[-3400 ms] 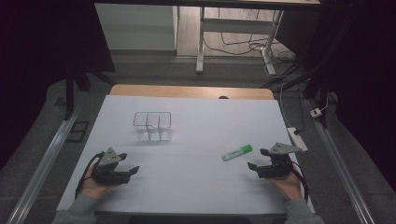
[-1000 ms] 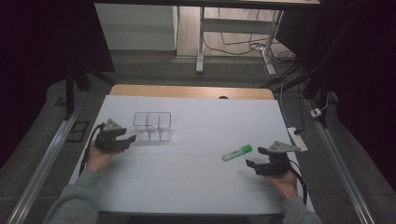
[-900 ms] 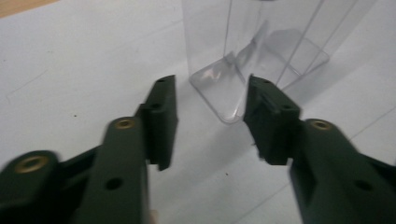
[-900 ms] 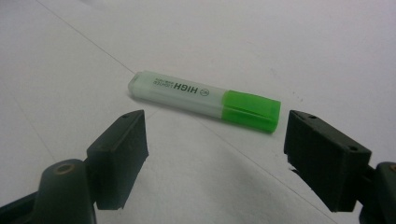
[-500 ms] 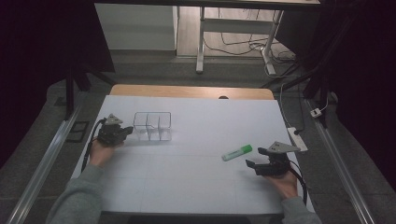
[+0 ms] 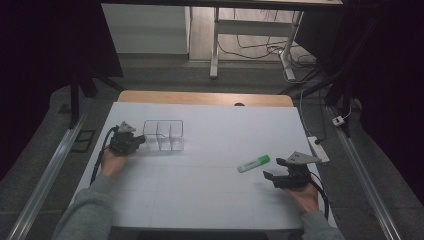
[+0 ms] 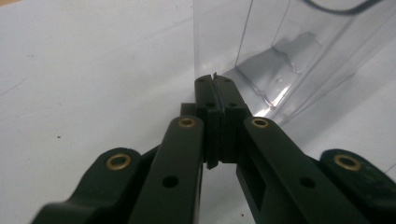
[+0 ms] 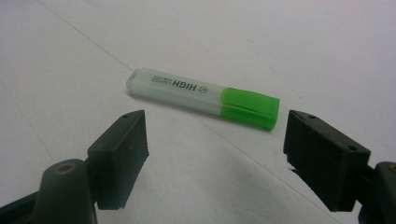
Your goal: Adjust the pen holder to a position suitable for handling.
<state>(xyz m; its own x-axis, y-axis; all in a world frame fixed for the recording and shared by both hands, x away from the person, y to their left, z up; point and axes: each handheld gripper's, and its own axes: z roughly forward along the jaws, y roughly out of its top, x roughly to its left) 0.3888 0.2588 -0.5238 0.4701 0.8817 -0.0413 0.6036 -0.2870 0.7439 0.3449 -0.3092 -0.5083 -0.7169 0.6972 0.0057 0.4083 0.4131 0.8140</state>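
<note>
Desk (image 6: 210, 190): white top, wooden strip along the far edge.
Clear organizer (image 6: 163, 135): far left, three compartments, upright.
Left hand-held gripper (image 6: 134, 143): jaws pressed together on the organizer's wall edge.
Right hand-held gripper (image 6: 270, 176): wide open, holding nothing.
Green highlighter (image 8: 203, 97): lying flat just beyond the right jaws.

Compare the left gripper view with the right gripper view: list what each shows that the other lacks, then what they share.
Left gripper view: the left gripper, jaws pressed together with a thin edge of the clear plastic compartment box between them.

Right gripper view: the right gripper, jaws wide apart, and ahead of them the flat green-capped highlighter marked HIGH lying untouched.

Both: the white table surface beneath black jaws.
</note>
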